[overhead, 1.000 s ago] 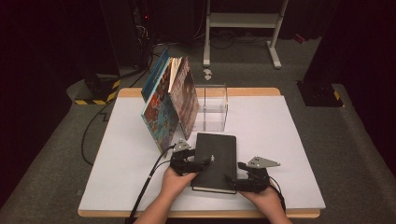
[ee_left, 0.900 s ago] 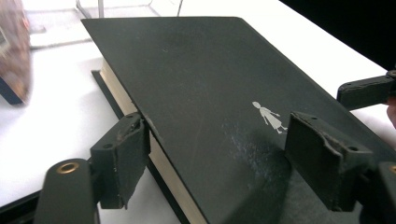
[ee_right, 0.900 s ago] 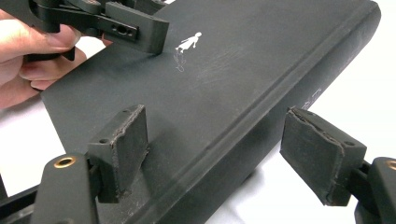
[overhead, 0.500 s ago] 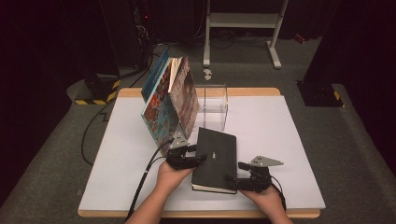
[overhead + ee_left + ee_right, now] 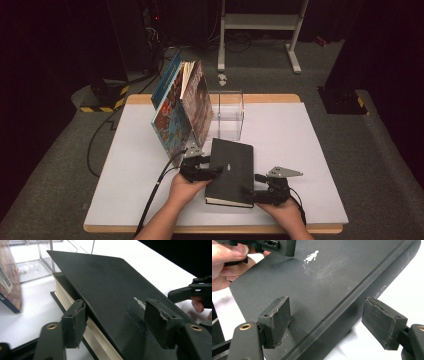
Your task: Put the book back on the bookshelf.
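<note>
A black hardcover book (image 5: 232,172) lies on the white table (image 5: 300,150) in front of me. Its front cover (image 5: 112,282) is lifted off the page block (image 5: 75,296) along the left edge. My left gripper (image 5: 207,171) reaches in from that edge. In the left gripper view its jaws (image 5: 115,315) stand on either side of the raised cover and have just been opening. My right gripper (image 5: 252,192) is at the book's near right corner. It (image 5: 329,317) straddles the spine (image 5: 352,312), one pad on the cover, the other a little off the spine.
Two colourful books (image 5: 182,110) lean together like a tent just behind the left gripper. A clear acrylic stand (image 5: 227,117) is beside them, right behind the black book. Bare table lies to the right and left. Cables (image 5: 155,190) trail off the near edge.
The black book's cover has come up at its left edge, where it lay flat a second ago. The left gripper shifted slightly at that edge. The right gripper has kept still.
</note>
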Demonstrator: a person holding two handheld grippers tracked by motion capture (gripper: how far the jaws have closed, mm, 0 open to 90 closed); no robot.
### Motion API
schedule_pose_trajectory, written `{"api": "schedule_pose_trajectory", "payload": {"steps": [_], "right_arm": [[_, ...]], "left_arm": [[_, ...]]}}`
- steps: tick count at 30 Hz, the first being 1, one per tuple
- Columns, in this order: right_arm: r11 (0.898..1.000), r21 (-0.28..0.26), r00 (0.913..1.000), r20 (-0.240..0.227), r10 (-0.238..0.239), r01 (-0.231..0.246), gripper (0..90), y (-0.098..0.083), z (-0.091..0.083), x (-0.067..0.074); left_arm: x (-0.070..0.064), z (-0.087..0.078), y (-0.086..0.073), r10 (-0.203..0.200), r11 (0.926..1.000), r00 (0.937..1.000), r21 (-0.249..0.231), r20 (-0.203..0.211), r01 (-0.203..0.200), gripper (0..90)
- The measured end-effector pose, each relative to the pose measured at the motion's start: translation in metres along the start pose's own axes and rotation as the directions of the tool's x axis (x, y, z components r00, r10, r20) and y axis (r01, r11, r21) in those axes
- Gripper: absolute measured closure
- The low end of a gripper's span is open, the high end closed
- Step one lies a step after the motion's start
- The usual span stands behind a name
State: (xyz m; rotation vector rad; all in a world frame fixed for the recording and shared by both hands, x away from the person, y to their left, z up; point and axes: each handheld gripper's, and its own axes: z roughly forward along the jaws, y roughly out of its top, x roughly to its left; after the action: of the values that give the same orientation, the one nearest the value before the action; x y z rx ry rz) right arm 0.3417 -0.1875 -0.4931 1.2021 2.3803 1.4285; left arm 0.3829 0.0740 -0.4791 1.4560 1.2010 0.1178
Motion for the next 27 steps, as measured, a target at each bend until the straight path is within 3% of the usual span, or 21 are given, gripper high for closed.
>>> {"api": "schedule_pose_trajectory", "payload": {"steps": [3, 11, 15, 18, 21, 23, 27], "right_arm": [[1.0, 0.007, 0.9999, 0.001, -0.01, 0.01, 22.1, -0.001, -0.001, 0.001], [1.0, 0.008, 0.9996, 0.0, -0.03, 0.03, 22.0, -0.001, -0.007, -0.002], [0.999, 0.008, 0.9989, 0.027, -0.039, 0.038, 22.3, 0.0, -0.011, -0.004], [0.999, 0.009, 0.9988, 0.035, -0.035, 0.035, 22.8, -0.001, -0.012, -0.004], [0.999, 0.009, 0.9985, 0.039, -0.038, 0.038, 23.0, -0.001, -0.012, -0.003], [0.999, 0.011, 0.9983, 0.039, -0.042, 0.042, 23.0, -0.002, -0.012, -0.003], [0.999, 0.005, 0.9985, 0.04, -0.038, 0.037, 23.4, -0.002, -0.011, -0.004]], "left_arm": [[-0.001, 0.001, -0.004, 0.016, 0.9999, 0.9996, 0.0, -0.021, -0.016, 31.7], [-0.009, -0.01, 0.0, 0.016, 0.9983, 0.9995, -0.057, 0.028, -0.015, 46.2], [-0.017, -0.013, -0.002, 0.031, 0.995, 0.9988, -0.096, 0.038, -0.028, 49.8], [-0.016, -0.016, -0.007, 0.052, 0.9925, 0.9983, -0.112, 0.028, -0.048, 50.0], [-0.015, -0.017, -0.01, 0.04, 0.9917, 0.9987, -0.123, 0.031, -0.036, 50.1], [-0.014, -0.022, -0.016, 0.05, 0.9878, 0.9981, -0.149, 0.035, -0.044, 50.4], [-0.016, -0.027, -0.017, 0.065, 0.9862, 0.9968, -0.156, 0.046, -0.057, 51.2]]}}
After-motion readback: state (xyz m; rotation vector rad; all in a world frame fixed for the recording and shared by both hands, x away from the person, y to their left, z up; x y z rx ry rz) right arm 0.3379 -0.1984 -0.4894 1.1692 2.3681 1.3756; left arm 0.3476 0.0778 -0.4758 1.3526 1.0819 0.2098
